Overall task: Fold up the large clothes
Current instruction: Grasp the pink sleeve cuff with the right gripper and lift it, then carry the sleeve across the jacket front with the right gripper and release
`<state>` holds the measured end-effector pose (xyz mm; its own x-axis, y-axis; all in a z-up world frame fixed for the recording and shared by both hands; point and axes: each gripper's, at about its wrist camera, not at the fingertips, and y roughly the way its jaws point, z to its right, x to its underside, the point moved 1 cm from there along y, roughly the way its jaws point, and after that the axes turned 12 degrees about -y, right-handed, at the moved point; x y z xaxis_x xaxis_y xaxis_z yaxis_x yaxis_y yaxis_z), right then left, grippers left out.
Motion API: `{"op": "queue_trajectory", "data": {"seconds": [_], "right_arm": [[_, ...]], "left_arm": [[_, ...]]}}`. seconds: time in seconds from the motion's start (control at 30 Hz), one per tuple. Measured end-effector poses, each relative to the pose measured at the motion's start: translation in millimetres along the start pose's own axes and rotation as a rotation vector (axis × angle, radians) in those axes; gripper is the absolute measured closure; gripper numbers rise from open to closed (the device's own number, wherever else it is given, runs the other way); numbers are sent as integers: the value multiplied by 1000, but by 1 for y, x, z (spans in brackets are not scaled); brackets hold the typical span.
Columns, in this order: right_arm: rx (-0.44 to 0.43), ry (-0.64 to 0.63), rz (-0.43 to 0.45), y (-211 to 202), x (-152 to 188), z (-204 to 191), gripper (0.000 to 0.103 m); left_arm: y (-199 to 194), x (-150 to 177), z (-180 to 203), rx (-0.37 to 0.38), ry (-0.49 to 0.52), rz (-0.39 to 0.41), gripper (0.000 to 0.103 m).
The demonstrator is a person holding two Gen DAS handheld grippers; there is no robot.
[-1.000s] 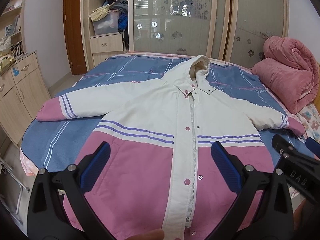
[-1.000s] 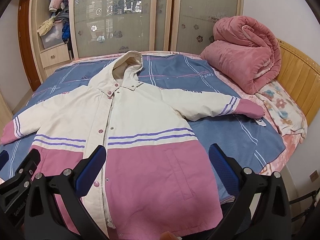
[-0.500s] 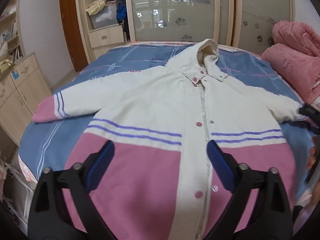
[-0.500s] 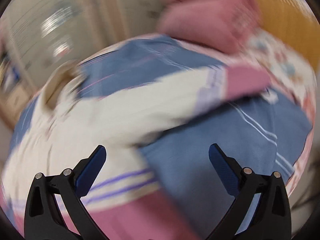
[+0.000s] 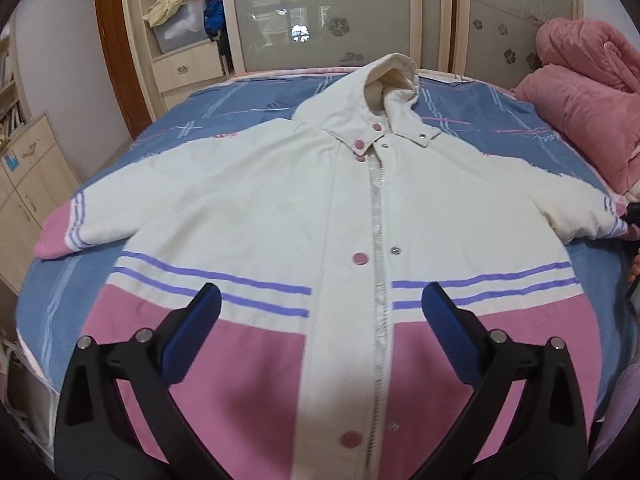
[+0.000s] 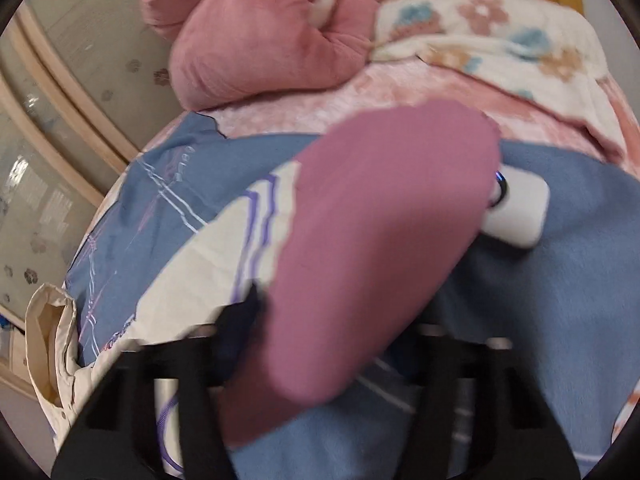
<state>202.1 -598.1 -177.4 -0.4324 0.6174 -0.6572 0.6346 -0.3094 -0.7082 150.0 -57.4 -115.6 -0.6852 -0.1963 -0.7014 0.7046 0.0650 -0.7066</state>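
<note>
The hooded jacket (image 5: 280, 200) lies flat on the bed (image 5: 160, 136), its pink sleeve cuff (image 6: 384, 248) running lower left to upper right between the closing right tool (image 6: 332, 344), while the left tool (image 5: 320, 312) hovers released above the hem.

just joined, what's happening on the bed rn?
A person with a handheld gripper in each hand is starting to fold a hooded white-and-pink jacket spread face up on the bed. The right gripper is at the pink cuff of one sleeve, jaws closing with the cuff between them. The left gripper hovers wide open over the jacket's lower front, holding nothing. No fold is made yet. A rolled pink quilt sits at the bed's edge.
</note>
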Motion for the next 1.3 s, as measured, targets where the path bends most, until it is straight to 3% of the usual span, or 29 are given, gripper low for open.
{"op": "queue_trajectory", "data": {"seconds": [0.03, 0.13, 0.2, 0.3, 0.4, 0.47, 0.5, 0.53, 0.57, 0.6, 0.67, 0.73, 0.93, 1.03, 1.1, 1.23, 1.27, 1.3], "right_arm": [[11, -12, 30, -7, -1, -5, 85], [-35, -59, 164, -46, -5, -30, 91], [-189, -118, 268, -89, -6, -61, 92], [-423, -271, 334, -142, 12, -121, 92], [-686, -581, 317, -190, 66, -212, 91], [-874, -795, 212, -208, 119, -268, 88], [-918, -849, 186, -212, 134, -281, 79], [-951, -930, 173, -218, 157, -294, 61], [-939, -974, 192, -223, 169, -298, 49], [-899, -1007, 262, -231, 178, -297, 29], [-887, -981, 329, -237, 175, -286, 20], [-902, -895, 306, -231, 162, -271, 13], [-804, -785, 109, -163, 154, -255, 12], [-815, -779, 7, -146, 161, -255, 12], [-861, -797, -43, -145, 166, -251, 12], [-899, -808, -75, -148, 165, -244, 12], [-879, -810, -63, -150, 164, -242, 12], [-823, -819, -37, -151, 164, -241, 12]], "left_arm": [[2, 0, 1, 7, -3, -3, 2], [4, 0, 1, 6, -2, -6, 2], [4, -1, -5, -7, -10, 3, 2], [2, -6, -23, -36, -58, 9, 2], [-2, -10, -43, -59, -112, 15, 2], [-5, -11, -56, -74, -145, 19, 2], [-7, -12, -63, -82, -162, 19, 2], [-10, -13, -70, -87, -175, 19, 2], [-12, -13, -76, -92, -186, 21, 2], [-14, -13, -81, -95, -195, 22, 2], [-14, -13, -87, -101, -213, 21, 2], [-12, -14, -92, -96, -241, 6, 2], [6, -21, -84, -40, -243, -46, 2], [32, -43, -84, -25, -248, -45, 2], [57, -58, -89, -13, -297, -95, 2], [102, -77, -91, 132, -401, -249, 2], [108, -79, -85, 125, -379, -256, 3], [113, -80, -80, 100, -355, -260, 11]]}}
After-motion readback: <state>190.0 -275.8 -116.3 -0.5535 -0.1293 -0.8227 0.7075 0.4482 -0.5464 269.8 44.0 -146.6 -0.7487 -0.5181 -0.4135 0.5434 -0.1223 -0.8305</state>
